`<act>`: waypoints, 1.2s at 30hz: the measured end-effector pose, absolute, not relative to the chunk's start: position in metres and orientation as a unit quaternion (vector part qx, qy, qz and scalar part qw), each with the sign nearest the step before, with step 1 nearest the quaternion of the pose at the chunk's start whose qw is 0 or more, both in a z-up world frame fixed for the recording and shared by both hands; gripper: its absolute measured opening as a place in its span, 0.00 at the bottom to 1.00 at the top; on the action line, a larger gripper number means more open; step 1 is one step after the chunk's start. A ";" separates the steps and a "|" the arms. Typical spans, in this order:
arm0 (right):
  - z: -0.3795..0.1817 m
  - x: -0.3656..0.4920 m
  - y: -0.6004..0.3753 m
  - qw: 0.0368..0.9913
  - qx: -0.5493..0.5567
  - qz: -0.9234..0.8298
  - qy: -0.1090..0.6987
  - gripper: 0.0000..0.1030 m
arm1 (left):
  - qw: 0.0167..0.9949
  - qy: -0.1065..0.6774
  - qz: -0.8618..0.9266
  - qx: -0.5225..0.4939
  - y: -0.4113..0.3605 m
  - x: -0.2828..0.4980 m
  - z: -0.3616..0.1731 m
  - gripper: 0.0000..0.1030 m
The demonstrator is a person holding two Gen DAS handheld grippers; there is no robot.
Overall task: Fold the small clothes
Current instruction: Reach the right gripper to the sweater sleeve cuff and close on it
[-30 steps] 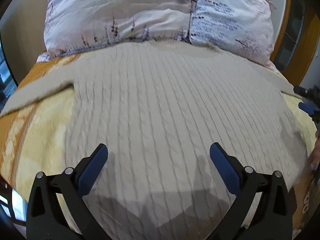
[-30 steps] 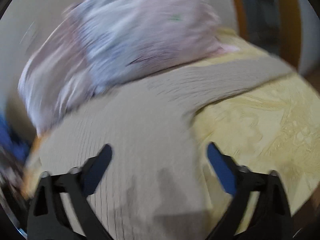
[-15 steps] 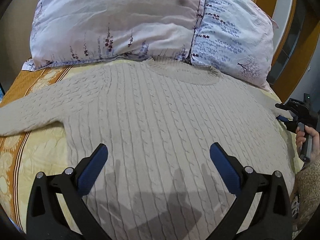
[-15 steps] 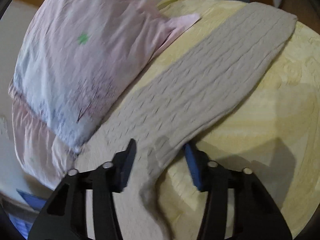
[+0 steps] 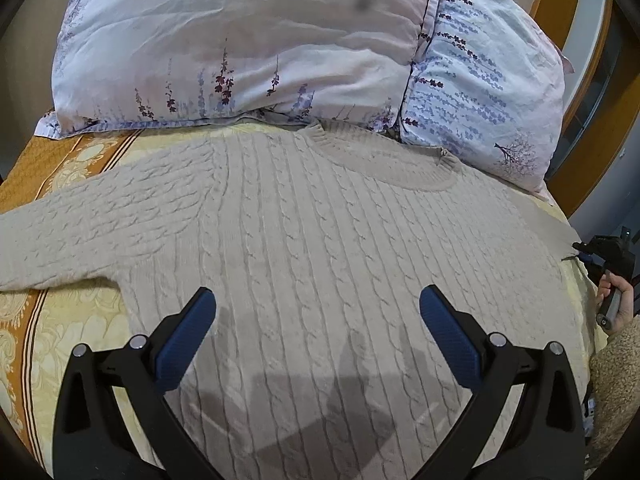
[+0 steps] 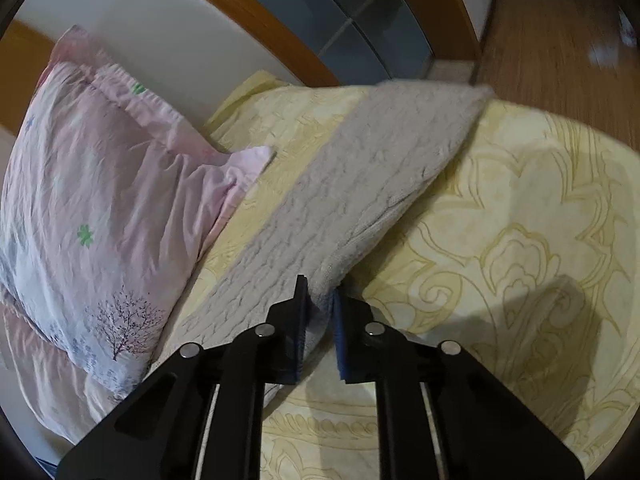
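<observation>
A beige cable-knit sweater [image 5: 320,264] lies flat on the bed, collar toward the pillows, one sleeve stretched out to the left. My left gripper [image 5: 318,312] hovers open over the sweater's lower body with nothing between its blue pads. In the right wrist view the sweater's right sleeve [image 6: 360,200] runs diagonally toward the bed's far corner. My right gripper [image 6: 320,312] is shut on the near edge of that sleeve, the knit pinched between its pads. The right gripper [image 5: 582,250] also shows at the right edge of the left wrist view, held by a hand [image 5: 612,304].
Two floral pillows [image 5: 248,48] lean at the head of the bed, right behind the collar. A yellow and orange patterned bedspread [image 6: 520,260] covers the mattress. A wooden bed frame [image 6: 280,40] curves behind, and wooden floor [image 6: 560,32] lies past the bed's right edge.
The right gripper swung from the sweater's body to the right sleeve, rolled, and shut on the sleeve's edge. The left gripper drew back a little, so collar and pillows show more fully.
</observation>
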State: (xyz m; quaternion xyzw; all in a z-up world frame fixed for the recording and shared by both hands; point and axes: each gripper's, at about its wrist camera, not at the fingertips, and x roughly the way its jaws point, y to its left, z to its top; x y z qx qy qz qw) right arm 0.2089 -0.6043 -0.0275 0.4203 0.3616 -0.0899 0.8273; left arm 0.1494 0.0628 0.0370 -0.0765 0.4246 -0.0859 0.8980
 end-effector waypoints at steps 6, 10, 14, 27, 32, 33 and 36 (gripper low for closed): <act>0.024 0.212 -0.556 0.879 0.350 -0.041 0.321 0.10 | 0.903 0.414 -0.084 -0.086 0.069 0.157 0.042 0.98; 0.058 0.208 -0.501 0.887 0.340 0.066 0.304 0.10 | 0.909 0.397 -0.090 -0.087 0.069 0.160 0.047 0.98; 0.064 0.204 -0.420 0.875 0.306 0.178 0.329 0.10 | 0.901 0.408 -0.114 -0.093 0.066 0.165 0.047 0.98; 0.003 0.208 -0.366 0.806 0.351 0.207 0.429 0.47 | 0.883 0.415 -0.143 -0.164 0.079 0.169 0.043 0.98; -0.010 0.205 -0.414 0.793 0.423 0.144 0.414 0.47 | 0.875 0.418 -0.151 -0.191 0.085 0.177 0.040 0.98; -0.012 0.203 -0.419 0.792 0.432 0.132 0.412 0.46 | 0.875 0.419 -0.150 -0.190 0.084 0.178 0.040 0.98; -0.020 0.198 -0.441 0.786 0.455 0.091 0.408 0.32 | 0.876 0.418 -0.149 -0.187 0.086 0.181 0.041 0.98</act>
